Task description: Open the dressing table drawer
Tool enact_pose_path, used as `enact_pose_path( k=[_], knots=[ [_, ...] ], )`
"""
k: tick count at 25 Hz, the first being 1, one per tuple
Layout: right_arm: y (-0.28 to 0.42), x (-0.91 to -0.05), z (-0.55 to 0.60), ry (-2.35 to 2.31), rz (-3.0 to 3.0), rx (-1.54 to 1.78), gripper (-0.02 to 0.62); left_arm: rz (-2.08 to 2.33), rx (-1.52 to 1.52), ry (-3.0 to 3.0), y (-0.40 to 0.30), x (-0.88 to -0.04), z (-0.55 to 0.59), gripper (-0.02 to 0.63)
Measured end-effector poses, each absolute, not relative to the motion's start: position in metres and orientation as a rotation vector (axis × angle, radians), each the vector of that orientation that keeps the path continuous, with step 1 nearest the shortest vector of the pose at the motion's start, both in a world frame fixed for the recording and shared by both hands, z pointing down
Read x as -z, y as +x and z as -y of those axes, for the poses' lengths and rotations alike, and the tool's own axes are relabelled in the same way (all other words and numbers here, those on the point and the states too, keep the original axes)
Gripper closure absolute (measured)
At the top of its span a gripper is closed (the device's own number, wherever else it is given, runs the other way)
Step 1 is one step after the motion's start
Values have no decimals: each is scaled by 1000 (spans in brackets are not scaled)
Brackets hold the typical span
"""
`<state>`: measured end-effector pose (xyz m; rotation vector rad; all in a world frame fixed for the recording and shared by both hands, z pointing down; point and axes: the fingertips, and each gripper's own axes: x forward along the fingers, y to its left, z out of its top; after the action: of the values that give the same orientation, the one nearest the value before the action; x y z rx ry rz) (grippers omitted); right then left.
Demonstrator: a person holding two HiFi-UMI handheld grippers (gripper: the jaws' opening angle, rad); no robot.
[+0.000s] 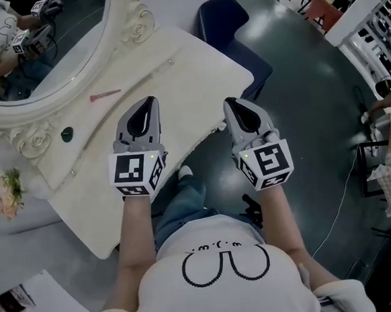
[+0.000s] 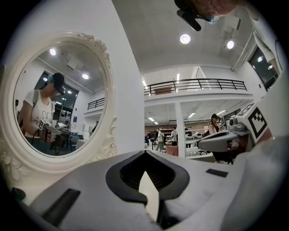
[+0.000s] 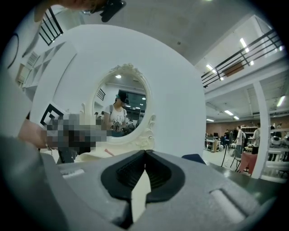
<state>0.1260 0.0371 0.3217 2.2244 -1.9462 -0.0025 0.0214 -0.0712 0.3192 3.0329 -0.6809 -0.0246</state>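
Note:
The cream dressing table (image 1: 176, 86) runs slantwise across the head view, with its oval mirror (image 1: 73, 54) at the upper left. Its front edge faces me, and from above no drawer front shows; two small knobs (image 1: 170, 62) sit on the raised back tier. My left gripper (image 1: 152, 101) hovers over the tabletop near the front edge, its jaws together and empty. My right gripper (image 1: 230, 103) hangs just past that edge, over the floor, also shut on nothing. In the left gripper view the left gripper (image 2: 145, 152) points at the mirror (image 2: 58, 99); in the right gripper view the right gripper (image 3: 145, 152) points at the mirror (image 3: 122, 113).
A thin pink stick (image 1: 104, 94) and a small dark green round thing (image 1: 67, 134) lie on the tabletop near the mirror. A dark blue stool (image 1: 229, 31) stands beyond the table's right end. Pink flowers (image 1: 6, 194) are at the far left. My knee and shoe (image 1: 185, 172) are below the table's edge.

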Motion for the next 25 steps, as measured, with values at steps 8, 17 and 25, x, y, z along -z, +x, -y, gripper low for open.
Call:
enact_pose_path(
  k=[8,17,25],
  knots=[
    [158,-349,66,2115,1968,-122,597,734,6,2955,48,-340,152,607],
    [179,-381,141,2120,1969,-277,352,740,-36,2890,61,-362,193,607],
    [185,-426,175,1951,2066,-485,291,922,-80,2818,60,-381,219,607]
  ],
)
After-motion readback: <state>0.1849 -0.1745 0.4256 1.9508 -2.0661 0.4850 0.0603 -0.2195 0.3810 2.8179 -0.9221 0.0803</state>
